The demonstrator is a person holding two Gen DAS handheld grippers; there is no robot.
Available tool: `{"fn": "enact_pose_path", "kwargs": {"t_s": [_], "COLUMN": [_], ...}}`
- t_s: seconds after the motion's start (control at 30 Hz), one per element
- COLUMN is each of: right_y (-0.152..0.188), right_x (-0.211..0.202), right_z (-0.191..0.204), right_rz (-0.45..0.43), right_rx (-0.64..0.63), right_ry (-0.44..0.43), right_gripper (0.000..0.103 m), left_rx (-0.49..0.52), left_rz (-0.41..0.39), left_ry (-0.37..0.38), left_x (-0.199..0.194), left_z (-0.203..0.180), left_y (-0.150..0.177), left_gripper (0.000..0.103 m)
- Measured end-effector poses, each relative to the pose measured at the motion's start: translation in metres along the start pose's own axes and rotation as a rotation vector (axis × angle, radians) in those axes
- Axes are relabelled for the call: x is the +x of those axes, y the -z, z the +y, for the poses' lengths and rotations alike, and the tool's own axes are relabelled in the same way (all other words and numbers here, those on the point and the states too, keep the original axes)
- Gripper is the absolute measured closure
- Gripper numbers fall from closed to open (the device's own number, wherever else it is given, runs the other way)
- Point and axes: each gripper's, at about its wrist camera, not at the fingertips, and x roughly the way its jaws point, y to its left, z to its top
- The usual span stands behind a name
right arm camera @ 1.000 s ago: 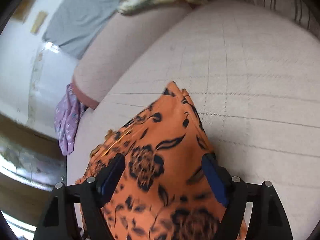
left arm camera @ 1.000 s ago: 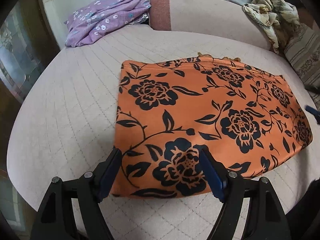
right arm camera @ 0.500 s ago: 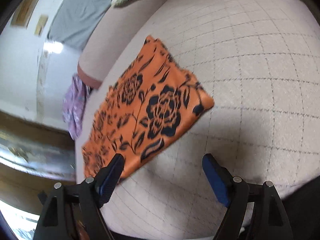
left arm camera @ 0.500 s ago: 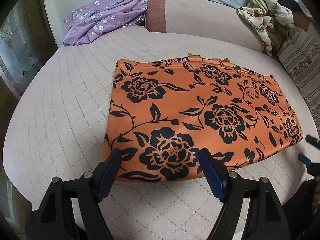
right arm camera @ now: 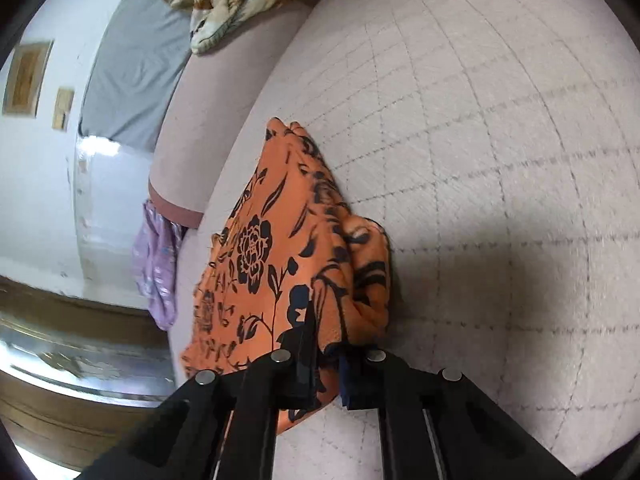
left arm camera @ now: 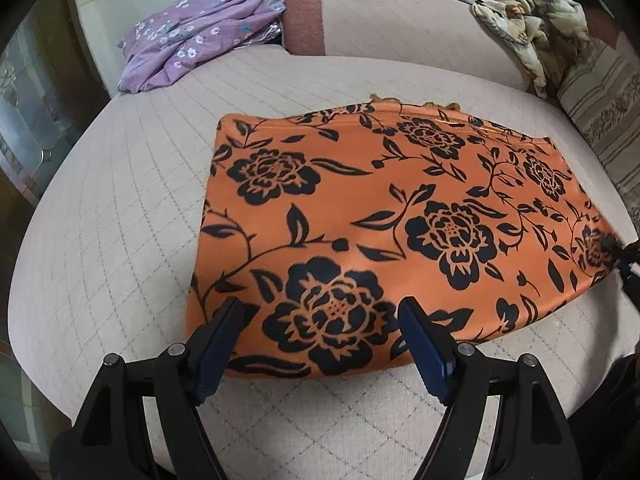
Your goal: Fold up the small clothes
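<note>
An orange cloth with black flowers point(left arm camera: 384, 216) lies folded flat on the quilted beige seat point(left arm camera: 120, 240). My left gripper point(left arm camera: 320, 344) is open, its fingers straddling the cloth's near edge just above it, holding nothing. My right gripper point(right arm camera: 328, 344) is shut on the cloth's right edge point(right arm camera: 344, 280), which bunches up between the pads; it shows at the right edge of the left wrist view point(left arm camera: 618, 250).
A purple flowered garment point(left arm camera: 200, 32) lies at the seat's back left. A crumpled cream patterned cloth point(left arm camera: 528, 12) lies on the backrest at the back right, by a striped cushion point(left arm camera: 600, 104). A grey cloth point(right arm camera: 136, 64) hangs behind.
My right gripper moved in from open and clear of the cloth and closed on its right edge. My left gripper stayed open, edging forward over the near edge.
</note>
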Motion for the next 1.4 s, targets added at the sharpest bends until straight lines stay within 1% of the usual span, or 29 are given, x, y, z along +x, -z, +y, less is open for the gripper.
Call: {"fn": "enact_pose_path", "kwargs": {"t_s": [0.07,0.13,0.2,0.23,0.27,0.3,0.33,0.37,0.4,0.43,0.5,0.57,0.63,0.73,0.8,0.83,0.87,0.9,0.97,1.0,1.03,1.07,1.1,1.13,1.17,1.23,1.27,1.33,1.4], "right_y": [0.007,0.013,0.014,0.013,0.01,0.006,0.003,0.0,-0.004,-0.008,-0.026,-0.053,-0.079,-0.115,-0.133,-0.14,-0.142,-0.142,-0.133,-0.13,-0.131,-0.134,-0.136,-0.135,-0.132,-0.123,-0.118,-0.102,-0.079], "right_x": [-0.015,-0.019,0.0,0.011,0.003,-0.003,-0.011,-0.02,-0.029,-0.035,-0.04,-0.029,-0.004,0.049,0.086,0.104,0.113,0.119,0.113,0.112,0.117,0.117,0.117,0.11,0.107,0.086,0.071,0.046,0.028], "right_z": [0.024,0.036,0.022,0.007,-0.005,-0.007,-0.006,-0.004,-0.001,0.002,0.007,0.013,0.026,0.05,0.055,0.052,0.051,0.052,0.077,0.078,0.071,0.061,0.058,0.06,0.065,0.08,0.087,0.101,0.11], "right_rz": [-0.065,-0.097,-0.03,0.034,0.013,0.013,-0.003,-0.033,-0.069,-0.094,-0.115,-0.096,-0.012,0.092,0.165,0.212,0.236,0.247,0.186,0.148,0.129,0.125,0.121,0.1,0.092,0.021,-0.029,-0.056,-0.033], "right_rx": [-0.13,-0.216,-0.227,-0.188,-0.126,-0.103,-0.11,-0.124,-0.142,-0.155,-0.183,-0.193,-0.229,-0.328,-0.343,-0.329,-0.311,-0.308,-0.43,-0.464,-0.462,-0.421,-0.39,-0.376,-0.386,-0.445,-0.459,-0.467,-0.471], "right_ry": [0.059,0.113,0.203,0.208,0.123,0.111,0.112,0.119,0.128,0.131,0.11,0.071,0.017,0.033,0.072,0.087,0.082,0.091,0.129,0.195,0.285,0.303,0.282,0.257,0.261,0.315,0.307,0.202,0.087], "right_gripper": [0.095,0.095,0.09,0.09,0.085,0.08,0.064,0.035,0.025,0.021,0.021,0.021,0.021,0.023,0.024,0.039,0.076,0.081,0.085,0.085,0.085,0.084,0.08,0.073,0.06,0.04,0.04,0.038,0.03], "left_rx": [-0.005,-0.012,-0.01,0.004,0.019,0.029,0.035,0.039,0.042,0.043,0.044,0.039,0.027,0.021,0.03,0.031,0.032,0.034,0.035,0.027,0.023,0.022,0.023,0.024,0.027,0.021,0.019,0.012,0.016], "left_rz": [-0.035,-0.054,-0.055,-0.047,-0.047,-0.054,-0.058,-0.055,-0.047,-0.038,-0.017,-0.016,-0.02,-0.017,-0.021,-0.023,-0.024,-0.027,-0.034,-0.034,-0.031,-0.029,-0.028,-0.025,-0.021,-0.017,-0.015,-0.011,-0.006], "left_ry": [-0.007,-0.009,-0.001,-0.002,-0.009,-0.013,-0.015,-0.015,-0.012,-0.008,-0.005,-0.011,-0.015,-0.001,-0.002,-0.002,-0.001,0.003,0.006,0.0,-0.001,-0.003,-0.002,0.0,0.002,0.005,0.005,0.002,-0.002], "left_x": [-0.004,-0.003,0.003,0.007,0.01,0.013,0.016,0.021,0.027,0.033,0.044,0.05,0.052,0.053,0.053,0.053,0.054,0.054,0.055,0.057,0.058,0.057,0.056,0.054,0.053,0.052,0.051,0.047,0.043], "left_z": [-0.001,-0.003,-0.008,-0.011,-0.015,-0.019,-0.021,-0.025,-0.028,-0.031,-0.035,-0.036,-0.034,-0.031,-0.031,-0.031,-0.031,-0.03,-0.027,-0.026,-0.027,-0.027,-0.027,-0.027,-0.027,-0.025,-0.024,-0.024,-0.025], "left_y": [-0.003,-0.009,-0.016,-0.02,-0.023,-0.025,-0.027,-0.03,-0.032,-0.034,-0.035,-0.034,-0.034,-0.034,-0.033,-0.034,-0.033,-0.033,-0.031,-0.031,-0.031,-0.031,-0.032,-0.031,-0.031,-0.031,-0.031,-0.029,-0.027], "left_gripper": [0.023,0.023,0.023,0.023,0.023,0.023,0.023,0.023,0.023,0.023,0.023,0.017,0.015,0.014,0.013,0.013,0.013,0.012,0.008,0.007,0.007,0.007,0.007,0.007,0.007,0.007,0.007,0.007,0.007]}}
